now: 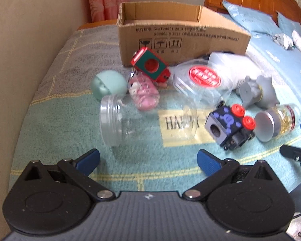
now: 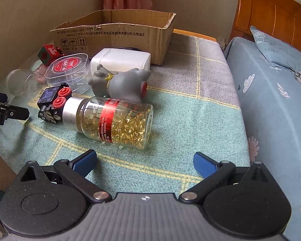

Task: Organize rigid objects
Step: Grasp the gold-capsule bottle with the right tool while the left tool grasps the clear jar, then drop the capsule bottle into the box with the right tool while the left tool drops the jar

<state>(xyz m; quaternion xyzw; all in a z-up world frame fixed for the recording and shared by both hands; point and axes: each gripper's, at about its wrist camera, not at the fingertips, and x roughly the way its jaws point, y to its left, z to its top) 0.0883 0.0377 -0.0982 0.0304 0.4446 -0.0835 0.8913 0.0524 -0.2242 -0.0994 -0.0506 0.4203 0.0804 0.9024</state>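
On a bed, teal checked blanket (image 2: 190,108), cardboard box (image 1: 170,38), perhaps empty; left gripper (image 1: 148,162), right gripper (image 2: 144,161), fingers wide.

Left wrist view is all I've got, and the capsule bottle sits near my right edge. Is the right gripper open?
Observer: Yes, the right gripper is open, with nothing between its fingers.
Operator: Is it lined up on the bottle?
Observer: Roughly. The capsule bottle lies on its side just ahead of it, clear of both fingers.
Operator: What's behind the bottle?
Observer: The grey toy lies right behind it, with a red patch on the end farthest from you. I cannot tell whether they touch.
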